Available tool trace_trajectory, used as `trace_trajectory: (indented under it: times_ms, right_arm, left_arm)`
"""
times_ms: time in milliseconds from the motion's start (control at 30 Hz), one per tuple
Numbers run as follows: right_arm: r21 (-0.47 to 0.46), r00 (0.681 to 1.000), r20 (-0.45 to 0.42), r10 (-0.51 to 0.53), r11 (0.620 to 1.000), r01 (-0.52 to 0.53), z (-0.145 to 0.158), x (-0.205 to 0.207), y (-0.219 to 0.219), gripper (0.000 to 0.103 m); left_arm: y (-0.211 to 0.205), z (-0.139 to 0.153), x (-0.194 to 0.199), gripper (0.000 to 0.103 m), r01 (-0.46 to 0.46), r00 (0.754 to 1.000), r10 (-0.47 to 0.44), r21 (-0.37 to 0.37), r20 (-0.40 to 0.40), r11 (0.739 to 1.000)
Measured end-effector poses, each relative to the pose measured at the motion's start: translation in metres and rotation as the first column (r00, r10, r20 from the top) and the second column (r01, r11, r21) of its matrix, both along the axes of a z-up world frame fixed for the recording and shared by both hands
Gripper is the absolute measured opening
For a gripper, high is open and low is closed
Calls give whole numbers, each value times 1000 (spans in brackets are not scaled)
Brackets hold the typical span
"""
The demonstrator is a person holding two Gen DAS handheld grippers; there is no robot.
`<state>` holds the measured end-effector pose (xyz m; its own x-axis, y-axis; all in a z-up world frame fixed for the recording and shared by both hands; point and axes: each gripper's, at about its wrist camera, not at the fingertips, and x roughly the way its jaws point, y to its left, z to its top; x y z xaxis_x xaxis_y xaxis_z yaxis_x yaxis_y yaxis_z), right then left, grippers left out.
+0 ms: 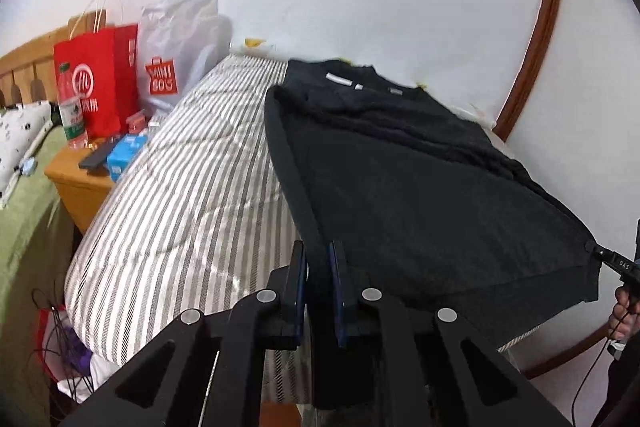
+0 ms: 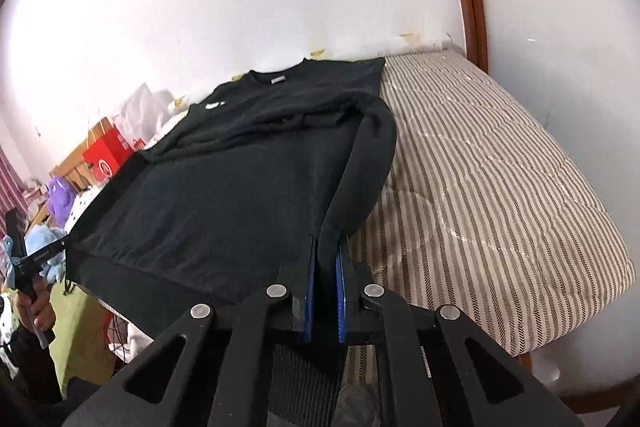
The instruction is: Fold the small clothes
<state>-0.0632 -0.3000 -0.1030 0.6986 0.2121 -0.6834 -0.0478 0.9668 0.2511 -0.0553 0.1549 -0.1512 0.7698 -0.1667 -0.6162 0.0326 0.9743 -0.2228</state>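
Note:
A black sweatshirt point(image 1: 420, 195) lies flat on the striped bed point(image 1: 192, 187), collar toward the wall and sleeves folded in. My left gripper point(image 1: 317, 251) is shut on its near left hem corner, where a sleeve runs down the edge. In the right wrist view the same sweatshirt point(image 2: 224, 195) stretches away, and my right gripper point(image 2: 327, 247) is shut on the near right corner together with the looped sleeve point(image 2: 372, 163). Each view also shows the other gripper pinching the opposite corner: the right gripper point(image 1: 600, 255) and the left gripper point(image 2: 60, 247). The hem is lifted and taut between them.
A wooden nightstand point(image 1: 80, 183) to the left holds red paper bags point(image 1: 96, 83), a white bag point(image 1: 176, 55), a water bottle point(image 1: 72, 115) and small boxes. A green-covered bed point(image 1: 24, 227) lies beyond. The white wall and a curved wooden frame point(image 1: 536, 39) border the striped bed point(image 2: 500, 195).

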Motion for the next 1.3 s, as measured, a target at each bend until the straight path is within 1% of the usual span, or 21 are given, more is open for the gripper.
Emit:
trace_trajectory:
  times_ms: [100, 200, 367, 567, 700, 767, 867, 1033, 1167, 1300]
  right_arm:
    - [-11, 1000, 11, -1, 1000, 2, 7, 4, 4, 8]
    - [-25, 998, 56, 3, 1000, -2, 22, 7, 9, 8]
    - [3, 992, 125, -5, 1000, 5, 45, 23, 3, 8]
    - [27, 981, 192, -23, 999, 18, 68, 57, -2, 8]
    - [51, 973, 225, -49, 998, 38, 83, 92, -5, 8]
    - [60, 971, 232, -66, 997, 54, 87, 111, -6, 8]
    - [93, 969, 226, -95, 993, 76, 88, 143, -11, 8]
    - [102, 969, 216, -123, 989, 103, 84, 194, -13, 8]
    - [81, 971, 200, -129, 990, 115, 74, 236, -13, 8]
    - [62, 973, 185, -140, 989, 131, 60, 277, -13, 8]
  left_arm:
    - [-3, 12, 3, 11, 1, 1000, 0, -4, 27, 1000]
    - [-4, 26, 10, 11, -5, 998, 4, 15, 67, 1000]
    - [0, 45, 35, 11, -28, 994, 26, 17, 103, 999]
    - [-4, 67, 76, 11, -48, 988, 40, 47, 146, 998]
    - [-7, 82, 110, 11, -61, 984, 51, 56, 171, 997]
    - [-7, 88, 129, 11, -68, 982, 59, 49, 178, 996]
    - [-11, 95, 155, 11, -83, 979, 74, 42, 191, 996]
    - [-16, 94, 199, 11, -102, 980, 92, 50, 177, 994]
    - [-21, 89, 235, 11, -114, 980, 99, 77, 172, 991]
    - [-22, 80, 273, 11, -124, 982, 111, 81, 152, 989]
